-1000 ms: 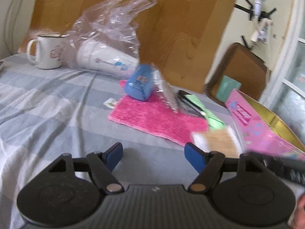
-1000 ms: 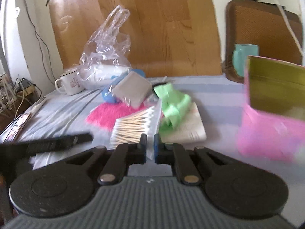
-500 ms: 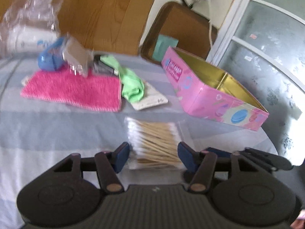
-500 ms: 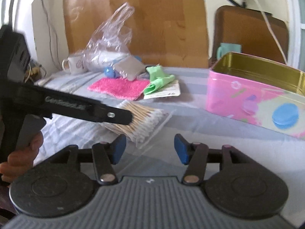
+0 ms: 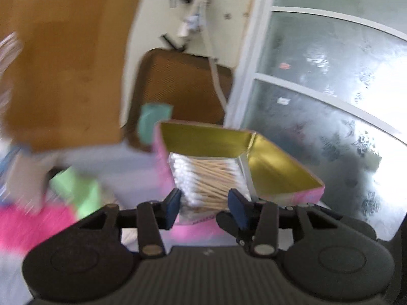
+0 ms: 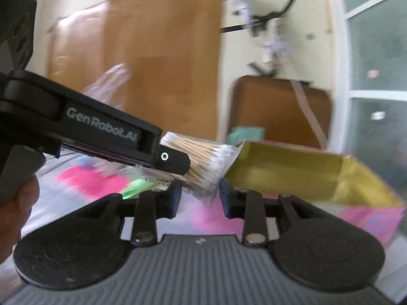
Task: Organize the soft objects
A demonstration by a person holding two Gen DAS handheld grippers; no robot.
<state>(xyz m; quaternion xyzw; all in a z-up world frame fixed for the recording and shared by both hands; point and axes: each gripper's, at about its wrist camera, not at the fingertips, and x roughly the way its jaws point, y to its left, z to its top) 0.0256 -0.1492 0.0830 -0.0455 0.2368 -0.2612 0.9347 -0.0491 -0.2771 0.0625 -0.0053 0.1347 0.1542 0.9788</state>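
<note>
One left gripper [image 5: 203, 204] pinches the cotton swab pack [image 5: 211, 178] above the pink tin [image 5: 287, 170]; a weak pinch drops it outside. Right gripper [image 6: 199, 194] gapes.

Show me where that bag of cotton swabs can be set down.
Inside the pink tin: its gold floor shows bare between the walls. The bag of cotton swabs, held by the left gripper, hangs at its near corner. Left of the tin, the green cloth and pink towel crowd the bedsheet.
</note>
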